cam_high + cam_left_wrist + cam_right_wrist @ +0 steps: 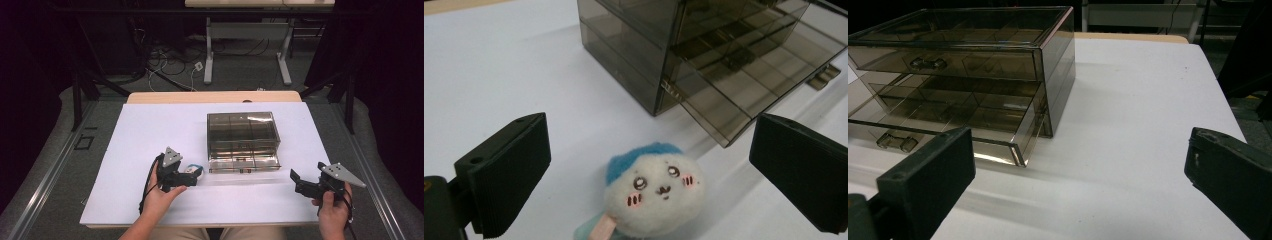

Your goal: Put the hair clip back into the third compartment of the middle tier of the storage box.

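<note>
A smoky clear drawer box [243, 138] stands mid-table with its bottom drawer [244, 164] pulled out toward me. A small plush toy [654, 192] with a white face and blue cap lies on the white board just left of that drawer [744, 95]. My left gripper [192, 176] is open, its jaws spread on either side of the toy [194, 170] without touching it. My right gripper [296, 181] is open and holds nothing, low over the board right of the box [968, 65], facing the drawer [943, 125].
The white board [150, 135] covers most of the wooden table and has bare room at left and back. Beyond the far edge are table legs and cables [170, 65] on the floor. Dark frame posts [77, 97] stand at both sides.
</note>
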`<state>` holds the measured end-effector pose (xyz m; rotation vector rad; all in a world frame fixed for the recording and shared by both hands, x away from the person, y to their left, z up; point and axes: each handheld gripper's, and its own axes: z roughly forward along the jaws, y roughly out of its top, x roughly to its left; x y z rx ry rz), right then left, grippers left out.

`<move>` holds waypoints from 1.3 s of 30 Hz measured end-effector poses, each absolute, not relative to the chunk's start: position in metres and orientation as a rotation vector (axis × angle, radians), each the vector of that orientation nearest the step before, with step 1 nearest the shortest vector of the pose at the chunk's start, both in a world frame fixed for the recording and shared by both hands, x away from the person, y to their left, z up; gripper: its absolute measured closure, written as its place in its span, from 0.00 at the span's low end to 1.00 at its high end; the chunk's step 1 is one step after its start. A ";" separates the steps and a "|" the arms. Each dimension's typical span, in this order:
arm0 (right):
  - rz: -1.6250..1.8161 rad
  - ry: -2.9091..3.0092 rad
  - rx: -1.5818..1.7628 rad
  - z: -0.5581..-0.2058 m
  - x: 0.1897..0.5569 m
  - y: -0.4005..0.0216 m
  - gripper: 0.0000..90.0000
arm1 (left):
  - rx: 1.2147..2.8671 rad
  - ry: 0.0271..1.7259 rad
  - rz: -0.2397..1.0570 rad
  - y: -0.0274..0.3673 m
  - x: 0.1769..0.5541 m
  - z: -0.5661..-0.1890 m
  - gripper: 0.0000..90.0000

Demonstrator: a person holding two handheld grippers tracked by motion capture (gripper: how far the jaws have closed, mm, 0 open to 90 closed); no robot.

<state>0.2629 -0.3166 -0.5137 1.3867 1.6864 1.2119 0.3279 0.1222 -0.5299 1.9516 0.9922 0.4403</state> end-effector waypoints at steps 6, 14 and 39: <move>1.217 1.687 1.379 -0.515 0.264 -0.316 0.00 | 2.023 0.985 0.445 0.118 0.328 -0.540 0.04; 1.210 1.693 1.377 -0.514 0.265 -0.317 0.00 | 2.043 0.995 0.448 0.115 0.331 -0.549 0.07; 1.218 1.701 1.380 -0.516 0.266 -0.318 0.00 | 2.185 0.968 0.385 0.114 0.333 -0.558 0.19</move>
